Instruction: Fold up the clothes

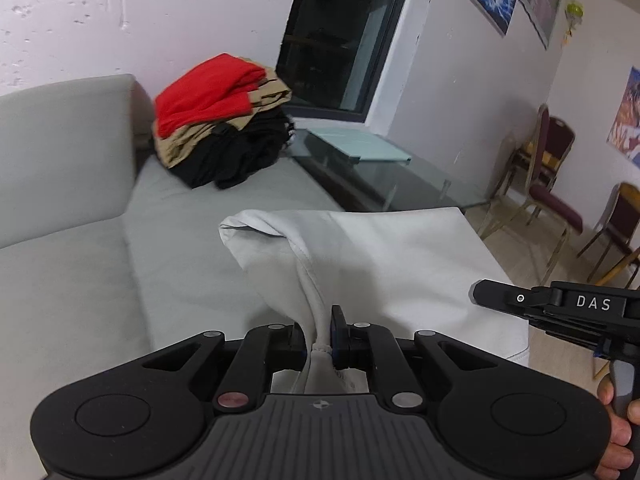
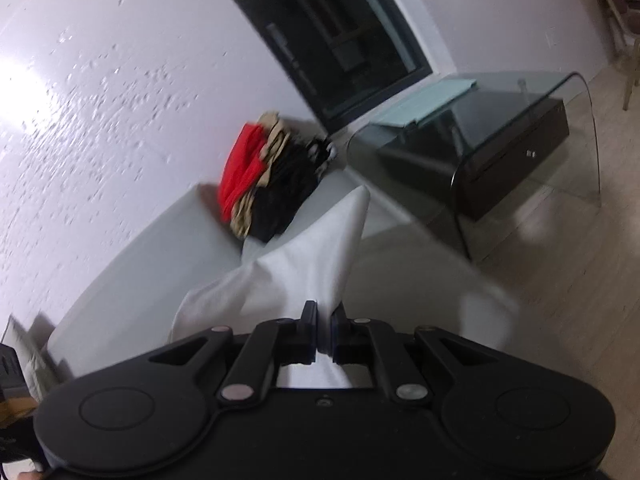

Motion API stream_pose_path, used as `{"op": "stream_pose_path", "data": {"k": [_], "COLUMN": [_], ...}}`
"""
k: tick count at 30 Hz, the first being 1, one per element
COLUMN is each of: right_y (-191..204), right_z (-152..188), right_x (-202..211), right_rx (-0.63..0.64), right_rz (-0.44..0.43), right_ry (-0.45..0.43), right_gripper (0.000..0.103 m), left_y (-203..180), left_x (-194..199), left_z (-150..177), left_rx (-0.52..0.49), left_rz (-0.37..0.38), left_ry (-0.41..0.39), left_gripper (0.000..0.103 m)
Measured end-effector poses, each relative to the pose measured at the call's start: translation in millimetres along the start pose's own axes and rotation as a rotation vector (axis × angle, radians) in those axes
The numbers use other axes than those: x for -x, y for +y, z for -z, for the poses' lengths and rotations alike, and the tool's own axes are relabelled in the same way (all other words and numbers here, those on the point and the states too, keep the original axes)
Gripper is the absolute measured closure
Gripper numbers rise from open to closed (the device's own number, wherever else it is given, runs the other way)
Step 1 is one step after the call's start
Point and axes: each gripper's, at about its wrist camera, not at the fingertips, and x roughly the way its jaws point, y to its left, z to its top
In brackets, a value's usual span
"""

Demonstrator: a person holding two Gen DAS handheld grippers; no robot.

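both grippers [image 1: 320, 334] [image 2: 324, 330] pinch white garment [image 1: 400, 264] — lifted over sofa [image 1: 80, 264]

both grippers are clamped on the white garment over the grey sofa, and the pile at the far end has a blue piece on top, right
Not quite: the top piece of the pile is red, not blue, as the left wrist view shows. The rest holds: the left gripper and right gripper are both shut on the white garment over the grey sofa.
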Motion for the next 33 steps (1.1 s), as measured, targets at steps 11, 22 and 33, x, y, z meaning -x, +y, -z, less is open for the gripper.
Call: {"op": "stream_pose_path", "data": {"k": [11,22,33], "right_y": [-44.4,-25.0,-17.1], "right_z": [-8.0,18.3,54.3], "right_x": [-52.0,-14.5,-30.1], "right_rx": [0.065,0.132,0.263], "right_rz": [0.168,0.120,0.303], "right_ry": [0.061,0.036,0.240], "right_gripper": [0.044,0.081,0.097], "left_y": [69.3,5.6,-2.4], "left_x": [-42.1,-26.4,-49.8], "left_z": [11.1,36.7,61.9], "left_rx": [0.170,-0.087,-0.183], "left_rz": [-0.150,-0.103,-0.270], "left_ry": [0.094,0.120,0.374], "left_gripper": [0.073,0.074,0.085]}}
